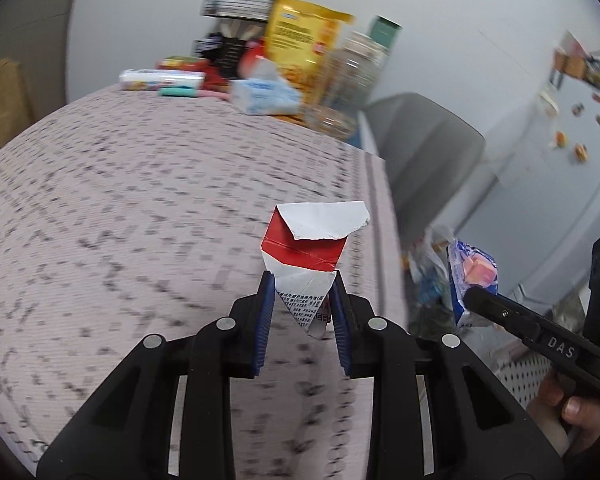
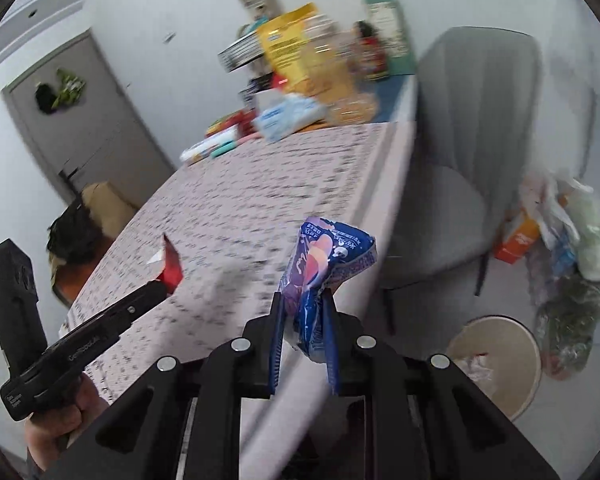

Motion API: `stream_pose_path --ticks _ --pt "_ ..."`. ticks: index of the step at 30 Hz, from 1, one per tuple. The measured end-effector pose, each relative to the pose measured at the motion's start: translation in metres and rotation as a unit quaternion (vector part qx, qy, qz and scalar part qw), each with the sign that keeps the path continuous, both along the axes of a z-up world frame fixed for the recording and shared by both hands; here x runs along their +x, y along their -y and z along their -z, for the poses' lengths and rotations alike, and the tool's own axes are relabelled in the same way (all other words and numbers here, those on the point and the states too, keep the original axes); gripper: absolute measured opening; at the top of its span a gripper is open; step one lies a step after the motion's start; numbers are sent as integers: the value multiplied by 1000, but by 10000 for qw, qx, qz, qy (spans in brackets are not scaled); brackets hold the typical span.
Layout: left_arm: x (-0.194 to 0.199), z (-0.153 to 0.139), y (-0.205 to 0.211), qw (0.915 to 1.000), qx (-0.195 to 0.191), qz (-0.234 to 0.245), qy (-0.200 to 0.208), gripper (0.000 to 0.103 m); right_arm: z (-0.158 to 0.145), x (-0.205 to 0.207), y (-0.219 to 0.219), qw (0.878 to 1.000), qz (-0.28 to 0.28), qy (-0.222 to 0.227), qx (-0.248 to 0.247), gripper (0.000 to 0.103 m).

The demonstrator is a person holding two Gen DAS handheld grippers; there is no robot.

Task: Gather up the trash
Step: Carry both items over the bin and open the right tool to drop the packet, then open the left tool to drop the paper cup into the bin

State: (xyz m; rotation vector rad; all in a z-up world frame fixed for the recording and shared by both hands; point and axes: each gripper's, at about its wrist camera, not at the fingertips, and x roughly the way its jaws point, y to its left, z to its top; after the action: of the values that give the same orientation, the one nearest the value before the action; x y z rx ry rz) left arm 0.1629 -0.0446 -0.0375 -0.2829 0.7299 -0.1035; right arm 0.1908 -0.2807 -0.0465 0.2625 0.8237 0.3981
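The left gripper (image 1: 302,280) is clamped on a crumpled red-and-white paper carton (image 1: 312,240), torn white flap on top, small print below, held above the patterned table (image 1: 140,200). The right gripper (image 2: 304,300) pinches a blue and pink snack wrapper (image 2: 324,256), twisted and creased, past the table's edge, with a round bin (image 2: 496,364) on the floor below.

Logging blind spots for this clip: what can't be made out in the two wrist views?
- Tablecloth print: motion-blurred in both views.
- Labels on the far-end clutter: blurred.
- Bin contents: right wrist view only, near rim cut by the right gripper; pale scraps, unidentifiable.
- Red-and-white carton lower end: hidden between left gripper pads.
- Blue wrapper print: too blurred.
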Motion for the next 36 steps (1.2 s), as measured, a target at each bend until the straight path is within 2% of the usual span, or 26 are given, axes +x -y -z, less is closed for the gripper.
stream_pose_path --ticks 10,18,22,23,24,25,27,31,36 --pt "30 14 96 9956 301 848 -242 27 49 0 125 9922 1143 -471 148 21" --pt "51 39 166 9866 611 1410 -554 27 111 5 180 9817 1598 -977 333 23" --pt "55 50 190 9820 731 1600 -694 27 148 10 201 9773 1747 -1115 445 33" --pt "55 55 198 9799 790 1670 -748 27 167 13 207 9740 1803 -1302 444 34" --pt "56 58 203 9786 829 1713 -787 27 178 15 210 9719 1843 -1394 445 41" --pt "57 62 207 9773 865 1749 -830 27 188 17 213 9704 1873 -1454 457 56" --pt "58 71 215 9744 935 1818 -937 27 217 15 221 9660 1926 -1654 494 66" --pt "64 84 228 9700 1016 1922 -1087 27 251 5 240 9551 2106 -1957 718 67" --pt "72 101 255 9630 1051 2134 -1268 27 255 -9 262 9483 2370 -1942 822 69"
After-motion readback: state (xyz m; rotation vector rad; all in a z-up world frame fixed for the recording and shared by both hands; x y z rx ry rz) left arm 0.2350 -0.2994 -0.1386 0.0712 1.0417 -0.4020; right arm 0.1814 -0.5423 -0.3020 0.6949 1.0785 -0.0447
